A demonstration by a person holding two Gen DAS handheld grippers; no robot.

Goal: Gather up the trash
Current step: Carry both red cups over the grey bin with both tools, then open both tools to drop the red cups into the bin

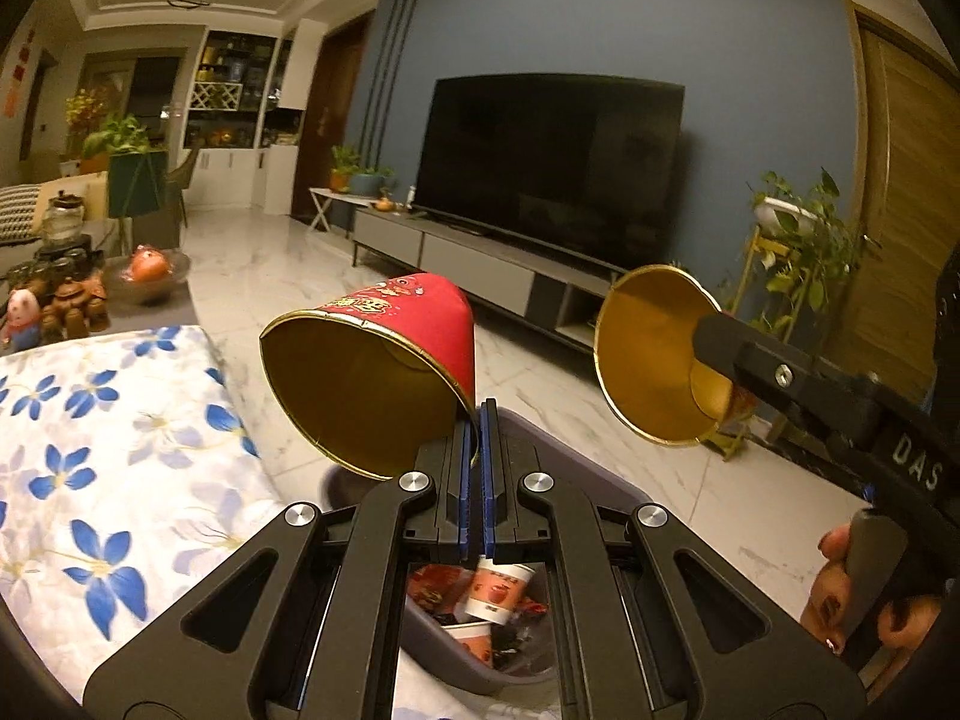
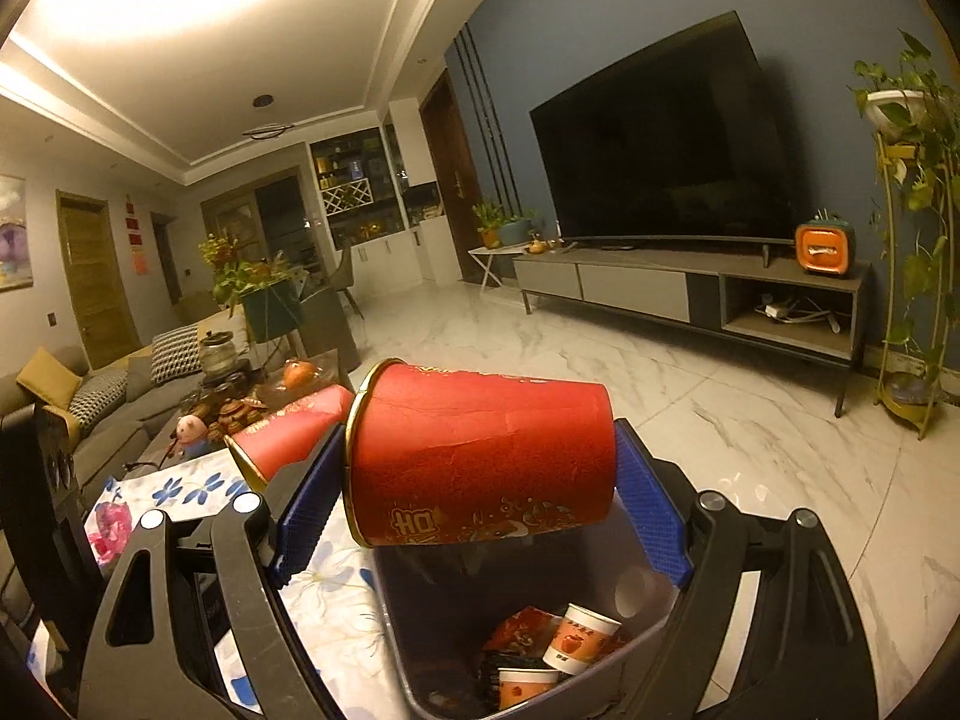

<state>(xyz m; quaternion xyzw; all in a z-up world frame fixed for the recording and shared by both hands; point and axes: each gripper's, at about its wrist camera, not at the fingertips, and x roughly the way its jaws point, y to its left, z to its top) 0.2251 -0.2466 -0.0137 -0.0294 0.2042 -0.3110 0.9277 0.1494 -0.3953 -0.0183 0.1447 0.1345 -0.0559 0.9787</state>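
Two handheld grippers hover over a grey plastic bin [image 2: 654, 639] beside the floral-cloth desk [image 1: 108, 450] edge. The left gripper [image 1: 478, 420] has its blue-padded fingers nearly closed, pinching the gold rim of a red paper cup with gold lining [image 1: 372, 372], tipped sideways. The right gripper [image 2: 474, 498] clamps a second red paper cup [image 2: 480, 456] lying crosswise between half-open fingers [image 2: 651, 516]. Small white cups [image 2: 579, 639] and wrappers lie inside the bin.
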